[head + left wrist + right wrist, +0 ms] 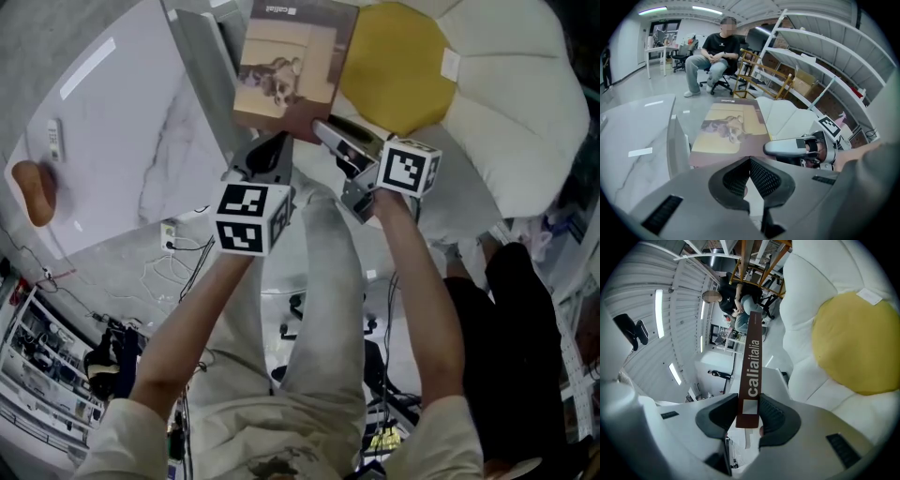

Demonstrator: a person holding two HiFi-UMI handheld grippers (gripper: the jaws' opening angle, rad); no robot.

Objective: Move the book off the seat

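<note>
Book (292, 66) clamped by its spine in the right gripper (330, 134), beside a yellow cushion (398, 66). The left gripper (270, 152), jaws together and empty, sits just beside the book's near edge. Only the right gripper view shows the spine lettering.

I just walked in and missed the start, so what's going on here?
A person works two handheld grippers. The right gripper is clamped on a book by its spine, holding it between the white seat with its yellow cushion and the marble table. The left gripper sits shut and empty near the book.
</note>
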